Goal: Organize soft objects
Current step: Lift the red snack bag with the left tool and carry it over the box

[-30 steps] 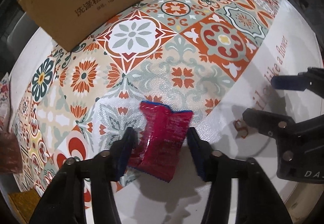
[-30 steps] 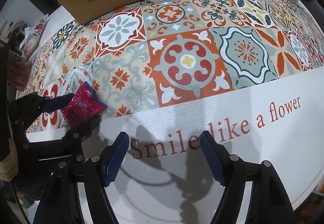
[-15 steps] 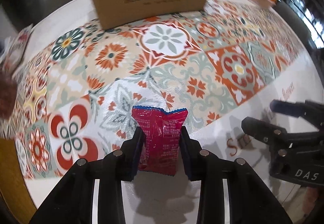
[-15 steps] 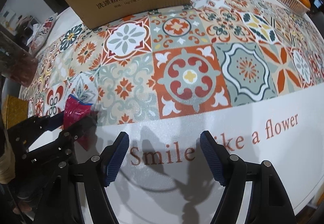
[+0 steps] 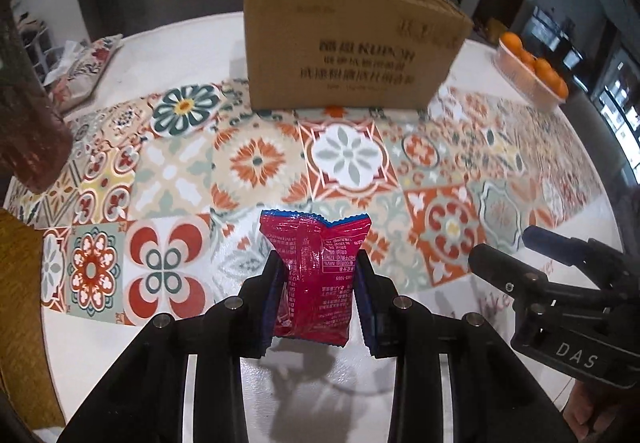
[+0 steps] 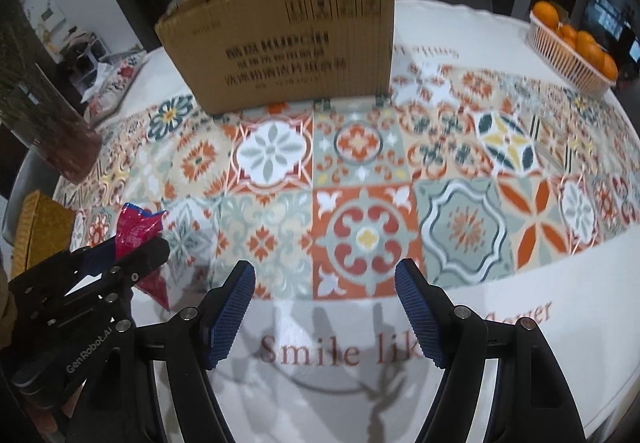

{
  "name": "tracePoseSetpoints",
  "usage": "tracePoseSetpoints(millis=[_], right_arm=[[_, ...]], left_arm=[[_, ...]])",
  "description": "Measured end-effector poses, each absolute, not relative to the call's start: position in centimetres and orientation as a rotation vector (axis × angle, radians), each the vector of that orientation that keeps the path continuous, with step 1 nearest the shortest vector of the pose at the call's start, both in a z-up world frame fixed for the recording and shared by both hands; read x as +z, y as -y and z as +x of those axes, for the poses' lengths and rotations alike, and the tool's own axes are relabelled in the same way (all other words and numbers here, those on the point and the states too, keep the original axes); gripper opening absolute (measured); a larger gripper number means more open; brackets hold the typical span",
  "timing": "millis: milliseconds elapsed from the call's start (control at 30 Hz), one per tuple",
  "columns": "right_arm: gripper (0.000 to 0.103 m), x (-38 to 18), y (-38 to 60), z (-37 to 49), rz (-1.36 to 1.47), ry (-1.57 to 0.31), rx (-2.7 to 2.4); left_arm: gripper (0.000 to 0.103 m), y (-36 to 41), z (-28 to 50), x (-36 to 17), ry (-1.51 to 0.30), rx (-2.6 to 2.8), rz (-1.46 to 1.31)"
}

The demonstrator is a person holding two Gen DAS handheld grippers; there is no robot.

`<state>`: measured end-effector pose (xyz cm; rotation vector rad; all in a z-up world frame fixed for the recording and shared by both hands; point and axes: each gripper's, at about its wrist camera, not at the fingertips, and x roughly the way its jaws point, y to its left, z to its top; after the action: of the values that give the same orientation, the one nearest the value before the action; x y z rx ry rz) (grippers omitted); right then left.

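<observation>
My left gripper (image 5: 319,275) is shut on a red snack packet (image 5: 316,271) with a blue crimped top edge, and holds it above the patterned tablecloth (image 5: 172,179). The same red packet (image 6: 138,235) shows at the left of the right wrist view, pinched in the left gripper (image 6: 132,247). My right gripper (image 6: 326,283) stands open over the white front strip of the cloth, with nothing between its blue pads (image 6: 418,315). It also appears at the right edge of the left wrist view, as the right gripper (image 5: 520,249). An open cardboard box (image 5: 352,59) stands at the back of the table.
A basket of oranges (image 6: 572,47) sits at the back right. A patterned tissue pouch (image 5: 80,71) lies at the back left. A dark brownish object (image 5: 28,123) looms at the left edge, with a woven yellow thing (image 6: 40,235) below it.
The left gripper closed on the red packet and lifted it off the cloth while rolling upright. Both grippers rose, so the box and far table edge came into view.
</observation>
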<state>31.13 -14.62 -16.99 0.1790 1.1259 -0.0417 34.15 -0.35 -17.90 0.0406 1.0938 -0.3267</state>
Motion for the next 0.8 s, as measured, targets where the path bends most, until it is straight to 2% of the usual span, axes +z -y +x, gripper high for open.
tracePoseSetpoints(millis=[800], right_arm=[[0.074, -9.6, 17.9, 34.3, 0.12, -0.893, -0.032]], left_arm=[[0.034, 2.1, 35.4, -9.9, -0.887, -0.263, -0.036]])
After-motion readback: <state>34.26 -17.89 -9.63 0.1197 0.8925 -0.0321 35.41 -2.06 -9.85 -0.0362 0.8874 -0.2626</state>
